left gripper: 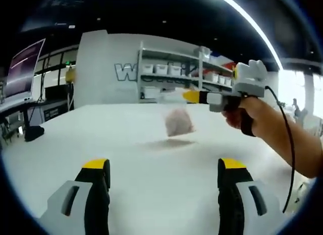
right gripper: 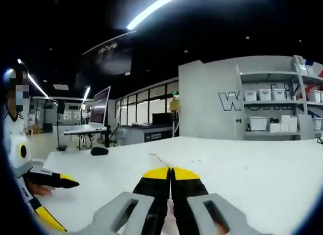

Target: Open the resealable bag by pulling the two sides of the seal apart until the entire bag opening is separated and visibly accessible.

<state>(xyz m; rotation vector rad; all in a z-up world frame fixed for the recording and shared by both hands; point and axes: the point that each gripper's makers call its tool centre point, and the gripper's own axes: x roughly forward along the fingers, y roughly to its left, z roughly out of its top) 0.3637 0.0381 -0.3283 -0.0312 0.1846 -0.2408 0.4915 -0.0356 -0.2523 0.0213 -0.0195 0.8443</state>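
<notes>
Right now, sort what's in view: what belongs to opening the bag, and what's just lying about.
Job:
- resealable bag, hanging above the table
- right gripper, pinching the bag's top edge
- left gripper, open

Lying about:
- dark object on the table
- shelf bins
- monitor

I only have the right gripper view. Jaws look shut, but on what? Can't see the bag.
Observer: In the left gripper view the right gripper holds a clear bag by its top edge, hanging above the table.
Operator: Anything inside the bag?
Observer: A pale pinkish lump sits in its lower part; I cannot tell what it is.
Operator: Is the left gripper on the seal?
Observer: No. The left gripper is open, jaws wide apart, and nothing is between them; the bag hangs beyond them.
</notes>
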